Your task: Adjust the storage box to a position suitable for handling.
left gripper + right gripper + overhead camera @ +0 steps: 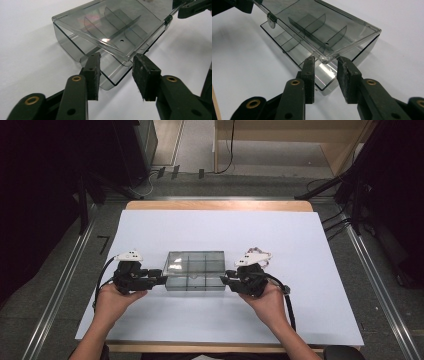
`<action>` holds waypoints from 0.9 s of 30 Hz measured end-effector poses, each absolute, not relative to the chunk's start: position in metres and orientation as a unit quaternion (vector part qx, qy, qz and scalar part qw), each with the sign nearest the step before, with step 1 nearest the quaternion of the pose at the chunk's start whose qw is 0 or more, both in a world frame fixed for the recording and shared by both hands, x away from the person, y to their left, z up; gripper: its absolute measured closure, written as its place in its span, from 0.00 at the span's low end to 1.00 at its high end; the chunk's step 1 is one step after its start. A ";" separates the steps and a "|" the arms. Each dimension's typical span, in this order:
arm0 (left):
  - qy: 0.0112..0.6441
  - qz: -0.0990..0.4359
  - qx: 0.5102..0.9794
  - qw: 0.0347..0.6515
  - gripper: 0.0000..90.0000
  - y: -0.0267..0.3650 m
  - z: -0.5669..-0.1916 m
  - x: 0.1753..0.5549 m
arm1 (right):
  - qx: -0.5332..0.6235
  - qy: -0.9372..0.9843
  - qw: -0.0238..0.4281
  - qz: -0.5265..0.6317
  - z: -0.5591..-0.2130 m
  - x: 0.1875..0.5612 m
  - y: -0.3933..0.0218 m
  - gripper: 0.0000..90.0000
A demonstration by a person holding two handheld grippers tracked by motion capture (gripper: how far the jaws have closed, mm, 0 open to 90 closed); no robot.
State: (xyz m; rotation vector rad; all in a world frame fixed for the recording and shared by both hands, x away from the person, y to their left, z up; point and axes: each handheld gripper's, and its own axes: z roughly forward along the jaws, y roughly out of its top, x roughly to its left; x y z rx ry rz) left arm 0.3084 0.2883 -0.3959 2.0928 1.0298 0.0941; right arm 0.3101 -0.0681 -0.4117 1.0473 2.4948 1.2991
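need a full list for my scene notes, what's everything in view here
compartment box: one, clear smoky grey plastic with inner dividers, lid lifted slightly off the base, middle of the sheet between the two grippers
white sheet: one, white, covers most of the table top
table: one, light wood, edge showing beyond the sheet at the far side
wooden furniture: one piece, light wood, on the floor beyond the table
left gripper: one, black, at the box's left end, jaws apart astride its corner, pads not pressing
right gripper: one, black, at the box's right end, jaws apart astride the lid corner
hands: two, each holding a gripper, coming in from the near edge
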 end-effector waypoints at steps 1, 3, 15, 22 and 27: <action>0.406 0.036 0.824 0.394 0.63 0.288 -0.396 0.309 | 0.349 0.829 0.070 0.432 -0.411 0.311 -0.068 0.77; 0.407 0.038 0.822 0.396 0.62 0.288 -0.395 0.310 | 0.350 0.827 0.069 0.434 -0.411 0.312 -0.068 0.75; 0.410 0.046 0.815 0.407 0.59 0.286 -0.391 0.313 | 0.348 0.821 0.078 0.446 -0.407 0.315 -0.068 0.70; 0.411 0.048 0.813 0.409 0.58 0.285 -0.390 0.315 | 0.345 0.820 0.082 0.450 -0.404 0.318 -0.068 0.70; 0.406 0.050 0.815 0.410 0.58 0.284 -0.388 0.317 | 0.342 0.820 0.085 0.451 -0.401 0.320 -0.068 0.70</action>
